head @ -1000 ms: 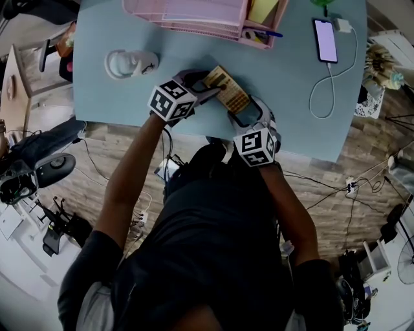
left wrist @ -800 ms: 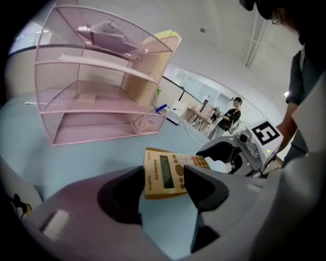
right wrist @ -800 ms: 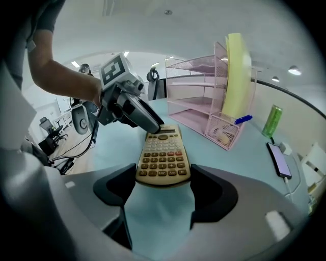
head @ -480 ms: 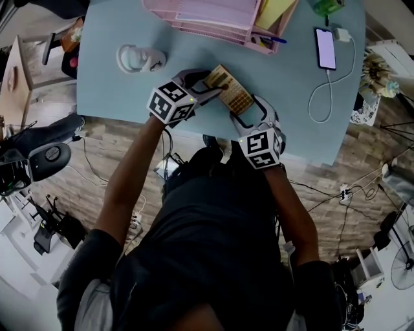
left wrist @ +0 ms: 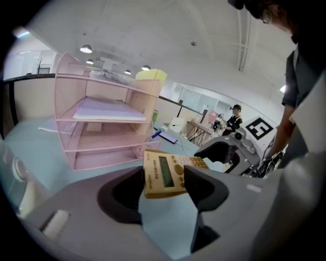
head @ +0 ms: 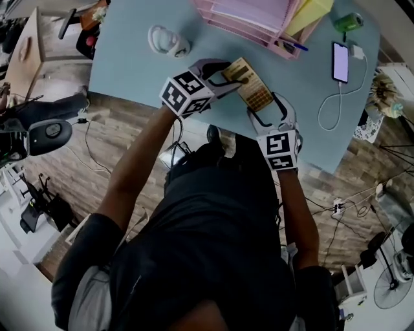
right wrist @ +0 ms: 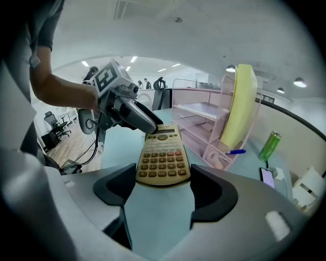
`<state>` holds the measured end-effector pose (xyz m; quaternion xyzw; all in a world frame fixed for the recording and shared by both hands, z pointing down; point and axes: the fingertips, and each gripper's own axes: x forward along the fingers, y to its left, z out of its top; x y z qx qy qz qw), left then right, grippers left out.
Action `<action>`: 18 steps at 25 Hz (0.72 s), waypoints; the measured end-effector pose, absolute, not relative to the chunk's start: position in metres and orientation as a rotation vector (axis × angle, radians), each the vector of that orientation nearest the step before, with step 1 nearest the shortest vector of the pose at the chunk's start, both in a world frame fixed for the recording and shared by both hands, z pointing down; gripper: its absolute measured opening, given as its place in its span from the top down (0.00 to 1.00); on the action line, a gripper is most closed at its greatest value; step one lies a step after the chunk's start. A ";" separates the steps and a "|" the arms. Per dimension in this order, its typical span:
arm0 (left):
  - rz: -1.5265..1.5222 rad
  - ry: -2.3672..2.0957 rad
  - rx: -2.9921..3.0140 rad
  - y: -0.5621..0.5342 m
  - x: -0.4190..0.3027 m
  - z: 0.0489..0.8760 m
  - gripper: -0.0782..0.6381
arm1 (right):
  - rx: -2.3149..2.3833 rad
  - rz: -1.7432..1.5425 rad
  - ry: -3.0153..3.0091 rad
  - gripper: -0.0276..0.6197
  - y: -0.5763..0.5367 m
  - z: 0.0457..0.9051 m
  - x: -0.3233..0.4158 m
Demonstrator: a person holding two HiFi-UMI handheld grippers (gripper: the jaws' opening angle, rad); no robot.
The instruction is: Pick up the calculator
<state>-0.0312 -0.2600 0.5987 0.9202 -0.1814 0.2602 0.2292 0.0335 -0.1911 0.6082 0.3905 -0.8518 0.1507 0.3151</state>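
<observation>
The tan calculator [head: 250, 88] hangs tilted just above the pale blue table [head: 129, 71]. My left gripper [head: 226, 75] is shut on its display end, and the left gripper view has the calculator [left wrist: 165, 176] wedged between the dark jaws of that gripper [left wrist: 163, 192]. My right gripper [head: 268, 111] stands open at the key end. In the right gripper view the calculator [right wrist: 163, 155] has its lower edge between the spread jaws of the right gripper [right wrist: 163, 191], with the left gripper [right wrist: 152, 124] pinching the far end.
A pink wire paper tray [head: 252, 16] with a yellow folder [head: 312, 11] stands at the table's far edge. A phone [head: 341, 63] on a white cable and a green can [head: 347, 22] lie at the right. A white round object [head: 169, 42] sits to the left.
The head view has swung, so the table sits more to the right and turned. Both grippers and the calculator keep the same arrangement to each other.
</observation>
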 end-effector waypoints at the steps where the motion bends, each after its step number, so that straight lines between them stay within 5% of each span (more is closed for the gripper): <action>1: 0.708 -0.505 2.544 -0.259 -0.032 0.592 0.52 | 1.032 0.380 -2.250 0.43 -0.192 0.602 0.033; 18: 0.574 -0.636 2.694 -0.234 -0.066 0.497 0.52 | 0.982 0.096 -2.309 0.44 -0.179 0.504 0.005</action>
